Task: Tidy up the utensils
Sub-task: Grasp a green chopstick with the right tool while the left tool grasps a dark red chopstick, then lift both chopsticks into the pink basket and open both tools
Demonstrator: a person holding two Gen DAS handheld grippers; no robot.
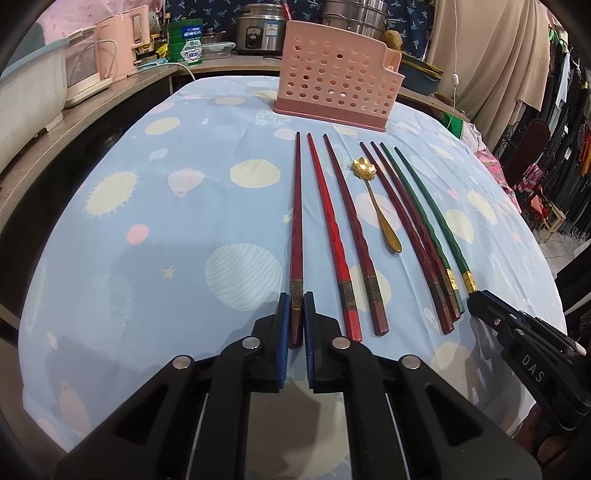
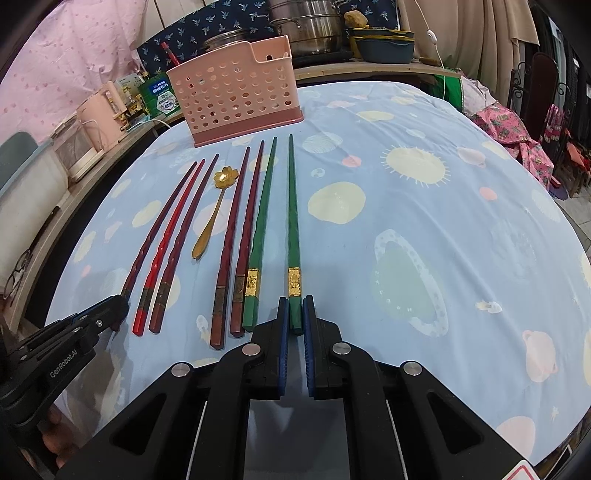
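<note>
Several chopsticks lie side by side on the blue patterned cloth, with a gold flower spoon point(image 1: 373, 195) point(image 2: 214, 206) among them. A pink perforated utensil holder point(image 1: 338, 74) point(image 2: 238, 92) stands upright at the far end. My left gripper point(image 1: 296, 300) is shut on the thick end of the leftmost dark red chopstick point(image 1: 296, 229) point(image 2: 159, 229), which rests on the cloth. My right gripper point(image 2: 295, 303) is shut on the thick end of the rightmost green chopstick point(image 2: 293, 221) point(image 1: 428, 218), also on the cloth. Each gripper shows in the other's view: the left point(image 2: 107, 306), the right point(image 1: 480, 301).
The table cloth point(image 1: 166, 240) point(image 2: 424, 240) has bare areas on both sides of the utensils. A side shelf holds a pink kettle point(image 1: 122, 40) and white appliances. Pots point(image 2: 314, 26) and a blue dish stand behind the holder. Clothes hang at the right.
</note>
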